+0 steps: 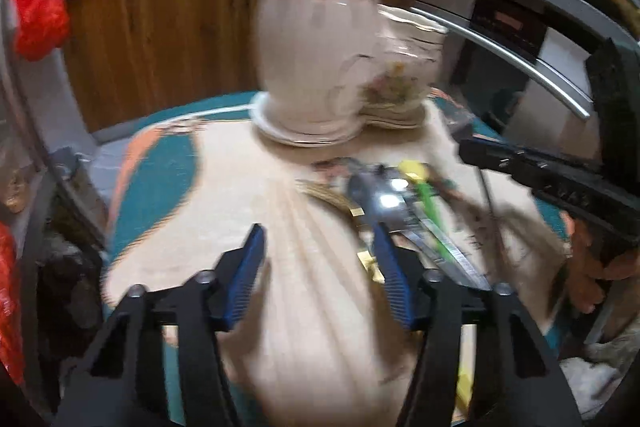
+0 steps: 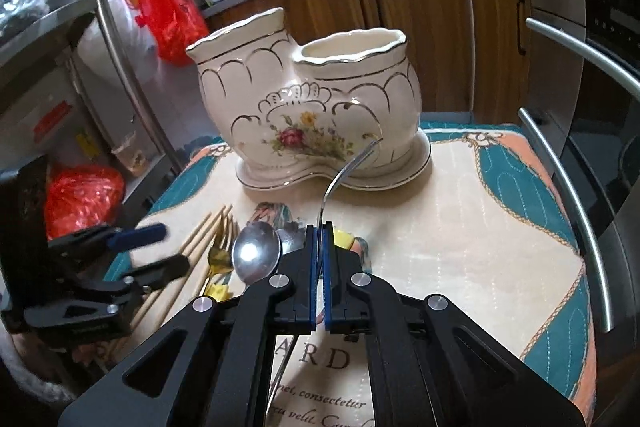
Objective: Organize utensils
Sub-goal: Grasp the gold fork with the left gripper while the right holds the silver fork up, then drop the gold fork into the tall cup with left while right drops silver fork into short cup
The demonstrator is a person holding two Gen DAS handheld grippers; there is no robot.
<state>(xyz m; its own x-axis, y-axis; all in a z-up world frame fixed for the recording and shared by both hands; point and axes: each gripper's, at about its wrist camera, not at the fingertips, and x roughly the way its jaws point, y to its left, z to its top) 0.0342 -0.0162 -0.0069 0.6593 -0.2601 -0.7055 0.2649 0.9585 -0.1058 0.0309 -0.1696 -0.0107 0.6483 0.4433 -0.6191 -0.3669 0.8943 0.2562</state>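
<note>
The right gripper (image 2: 320, 239) is clamped tight, angled downward toward the far side. At near left, the left gripper (image 2: 160, 247) stands with its blue pads (image 1: 250, 267) parted, nothing between them.

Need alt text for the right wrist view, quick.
The right hand-held gripper is shut on a silver fork, tines toward a two-cup floral ceramic holder. A spoon, gold fork and chopsticks lie left.

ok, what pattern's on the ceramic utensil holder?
Cream ceramic utensil holder with gold scalloped outlines and a floral bouquet on the front; clearest in the right wrist view.
</note>
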